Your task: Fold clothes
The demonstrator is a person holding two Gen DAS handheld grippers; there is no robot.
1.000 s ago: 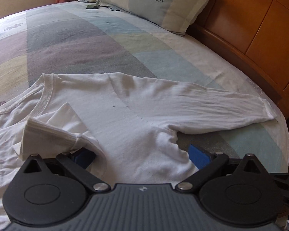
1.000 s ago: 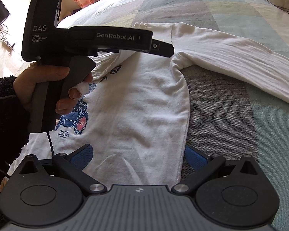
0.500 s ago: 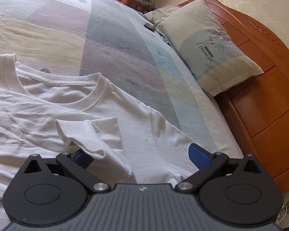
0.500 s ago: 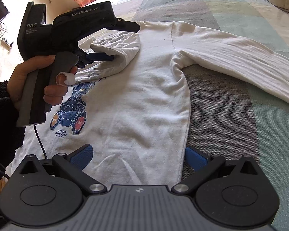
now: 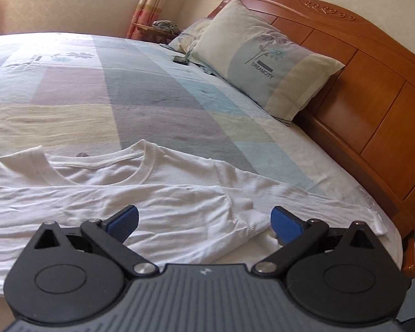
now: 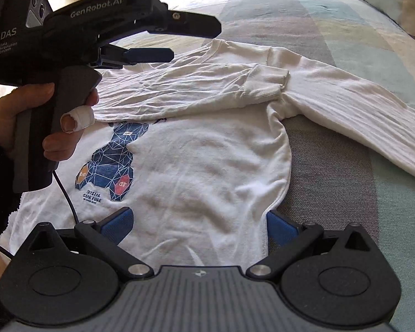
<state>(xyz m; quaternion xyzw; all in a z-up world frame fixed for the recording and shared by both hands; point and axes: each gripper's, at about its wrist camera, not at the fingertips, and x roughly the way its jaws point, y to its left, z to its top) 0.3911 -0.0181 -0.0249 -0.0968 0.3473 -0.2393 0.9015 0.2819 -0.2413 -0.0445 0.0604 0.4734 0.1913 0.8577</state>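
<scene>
A white long-sleeved shirt [image 6: 207, 166] with a blue geometric print [image 6: 110, 163] lies flat on the bed. One sleeve [image 6: 185, 88] is folded across the chest, its ribbed cuff [image 6: 271, 83] near the opposite armpit. The other sleeve [image 6: 359, 116] stretches out to the right. In the left wrist view the collar [image 5: 102, 166] and the folded cuff [image 5: 246, 215] show. My left gripper [image 5: 204, 221] is open, hovering just above the folded sleeve, and it also appears as the left gripper [image 6: 152, 41] held by a hand. My right gripper [image 6: 199, 227] is open over the shirt's lower body.
A patchwork bedsheet [image 5: 152, 96] covers the bed. A pillow [image 5: 262, 58] leans on the wooden headboard [image 5: 373, 83] at the right. A small dark object [image 5: 181, 60] lies by the pillows. The person's hand [image 6: 41, 121] with a bandaged finger holds the left tool.
The left gripper carried the sleeve cuff across the chest, let it go and opened. The sleeve now lies folded over the shirt. The right gripper stayed put.
</scene>
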